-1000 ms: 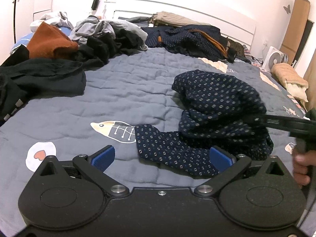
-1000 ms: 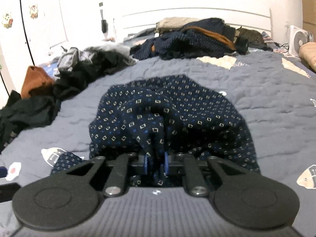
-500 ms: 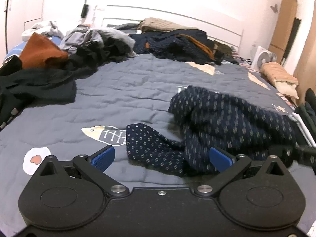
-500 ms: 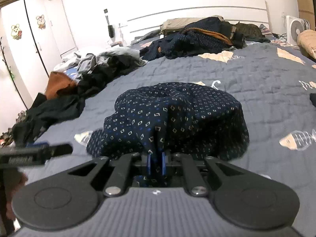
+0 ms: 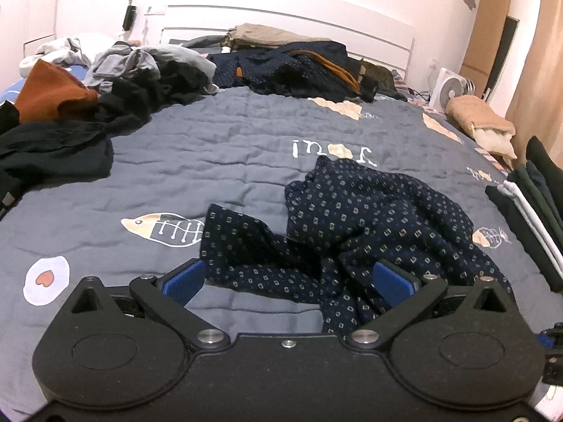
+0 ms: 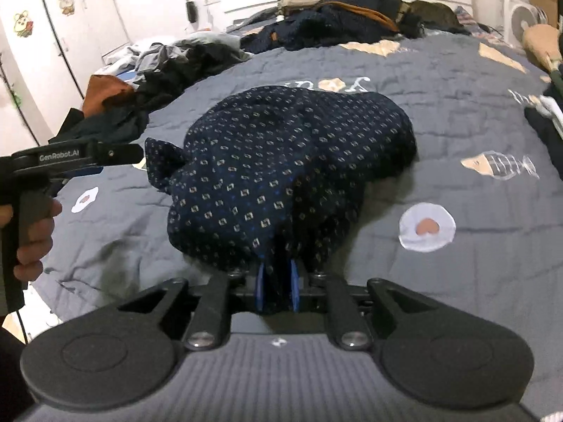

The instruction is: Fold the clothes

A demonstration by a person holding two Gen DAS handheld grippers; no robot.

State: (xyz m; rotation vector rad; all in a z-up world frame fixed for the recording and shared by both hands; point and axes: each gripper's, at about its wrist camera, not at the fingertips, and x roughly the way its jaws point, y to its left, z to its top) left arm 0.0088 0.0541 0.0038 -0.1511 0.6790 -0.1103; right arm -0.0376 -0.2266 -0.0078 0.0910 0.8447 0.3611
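1. Navy patterned garment (image 5: 369,218) crumpled in soft folds on grey quilted bedspread (image 5: 211,147), near the bed's foot edge; thin woven fabric, small square print.
2. Right gripper (image 6: 276,281): blue pads drawn close together, clamped on a bunched fold of the garment; cloth rising from the pads in a rounded mound.
3. Left gripper (image 5: 286,279): ribbed blue pads spread wide apart, flat sleeve-like flap and a crumpled fold of the garment lying between them, nothing pinched.
4. In the right wrist view, left hand (image 6: 30,232) wrapped round the black handle at the bedspread's left edge.
5. Loose clothes heaped along the head edge and left side (image 5: 147,81); folded dark stack (image 5: 527,204) at the right edge.
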